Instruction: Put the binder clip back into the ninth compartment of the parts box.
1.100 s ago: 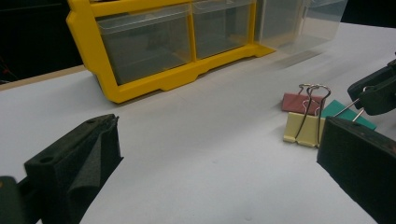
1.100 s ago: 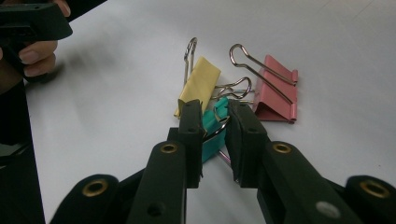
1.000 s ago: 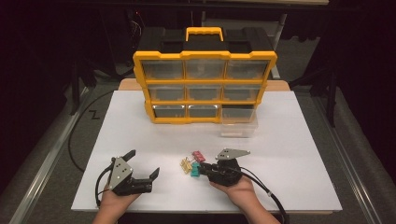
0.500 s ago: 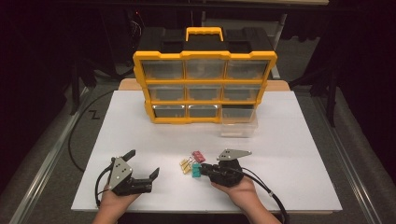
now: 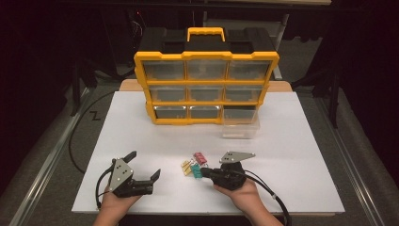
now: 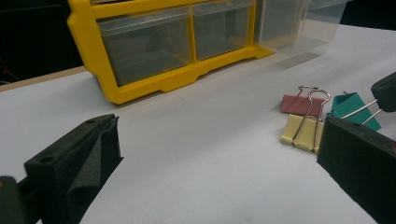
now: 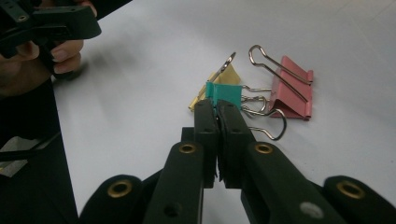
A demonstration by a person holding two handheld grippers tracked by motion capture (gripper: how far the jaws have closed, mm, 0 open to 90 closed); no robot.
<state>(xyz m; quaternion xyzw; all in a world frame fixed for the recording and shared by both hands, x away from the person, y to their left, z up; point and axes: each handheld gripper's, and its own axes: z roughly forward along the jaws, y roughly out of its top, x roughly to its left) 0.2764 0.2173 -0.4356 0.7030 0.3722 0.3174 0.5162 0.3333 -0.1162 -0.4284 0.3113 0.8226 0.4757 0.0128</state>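
Observation:
Three binder clips lie together on the white board. The green clip (image 7: 224, 92) (image 5: 196, 172) is at the tip of my right gripper (image 7: 217, 106) (image 5: 205, 173). Its jaws have just been closing and are now shut on the clip's wire handles. A yellow clip (image 5: 187, 167) (image 6: 301, 130) and a pink clip (image 5: 200, 157) (image 7: 292, 91) touch it on either side. My left gripper (image 5: 144, 164) (image 6: 219, 135) rests open on the board to the left of the clips, with nothing between its jaws.
A yellow organizer (image 5: 206, 87) with clear drawers stands at the back of the white board (image 5: 291, 155). One clear drawer (image 5: 241, 123) is pulled out at its lower right. Cables (image 5: 84, 127) trail off the left side.
The right gripper's jaws have drawn together at the green clip. Both hands stay where they were, and the clips have not shifted.

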